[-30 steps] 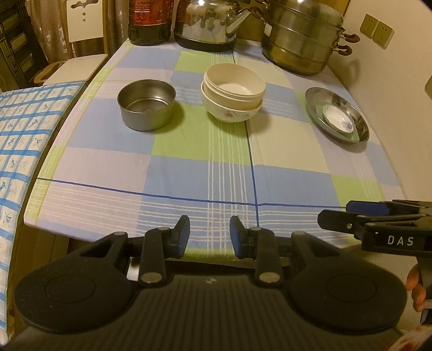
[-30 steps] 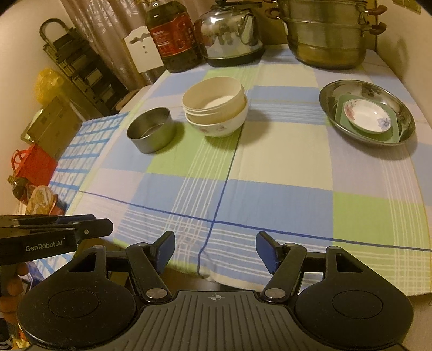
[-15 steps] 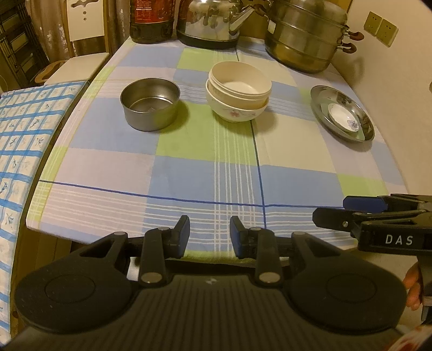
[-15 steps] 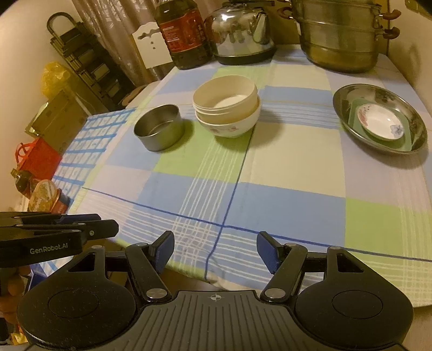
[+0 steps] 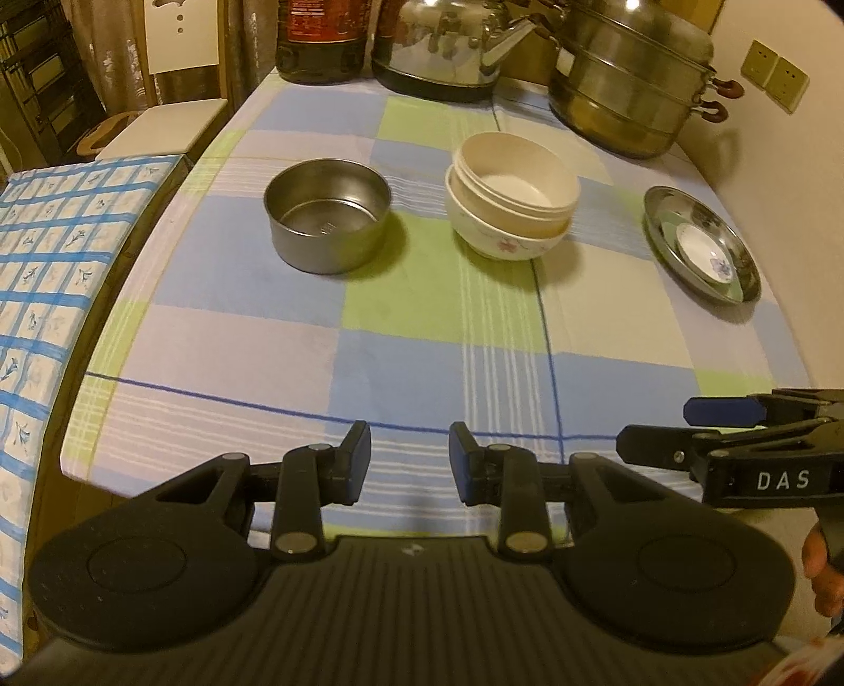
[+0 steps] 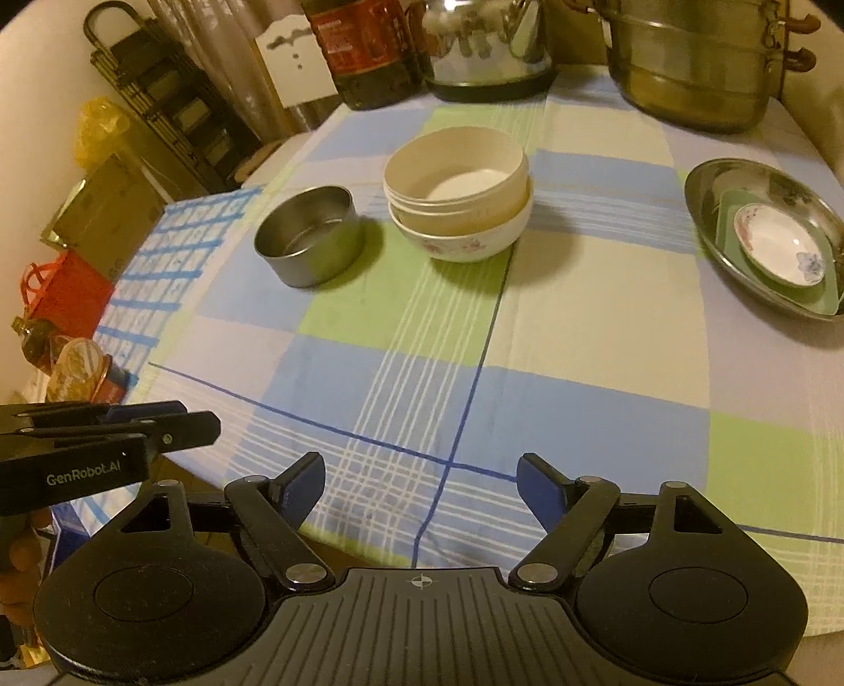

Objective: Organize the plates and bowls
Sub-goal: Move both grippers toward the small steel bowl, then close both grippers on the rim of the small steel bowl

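Note:
A steel bowl stands left of a stack of white bowls in the middle of the checked tablecloth. At the right, a steel plate holds a green square dish with a small white saucer on it. My left gripper hovers over the near table edge, open a little, with nothing between its fingers. My right gripper is beside it, jaws opening wider and empty. Both are well short of the dishes.
A dark oil bottle, a steel kettle and a tall steamer pot line the far edge. A chair and a blue-checked cloth lie to the left, with a wall on the right.
Both grippers have moved forward over the near table edge, so the dishes look closer. The right gripper's fingers have spread wider; the left's gap is the same.

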A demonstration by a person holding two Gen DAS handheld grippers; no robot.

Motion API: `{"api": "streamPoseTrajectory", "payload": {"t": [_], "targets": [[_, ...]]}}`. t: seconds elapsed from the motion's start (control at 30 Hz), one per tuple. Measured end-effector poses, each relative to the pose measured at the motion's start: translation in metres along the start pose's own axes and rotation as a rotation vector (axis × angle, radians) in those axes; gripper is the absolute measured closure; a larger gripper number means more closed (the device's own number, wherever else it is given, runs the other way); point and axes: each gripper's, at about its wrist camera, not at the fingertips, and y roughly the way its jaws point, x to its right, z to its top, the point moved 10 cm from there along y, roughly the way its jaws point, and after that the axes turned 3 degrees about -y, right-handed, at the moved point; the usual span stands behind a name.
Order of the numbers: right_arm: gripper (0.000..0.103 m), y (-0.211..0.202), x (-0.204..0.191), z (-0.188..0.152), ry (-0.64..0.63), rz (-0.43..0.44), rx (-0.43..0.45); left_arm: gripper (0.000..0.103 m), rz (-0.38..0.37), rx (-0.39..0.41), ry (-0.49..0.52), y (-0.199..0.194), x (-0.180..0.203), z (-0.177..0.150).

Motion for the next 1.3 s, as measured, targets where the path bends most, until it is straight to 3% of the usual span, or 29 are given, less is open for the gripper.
{"api": "streamPoseTrajectory", "payload": {"t": [0.8,1.3], "targets": [[0.024,0.062,-0.045,0.068,0.029,-0.025,0.026,0.075,0.002,-0.016,0.021,0.047,-0.073,0.064],[0.037,0.101,-0.068,0.108,0.091,-0.023,0.075,0.075,-0.029,0.011,0.054,0.078,-0.099,0.110]]}}
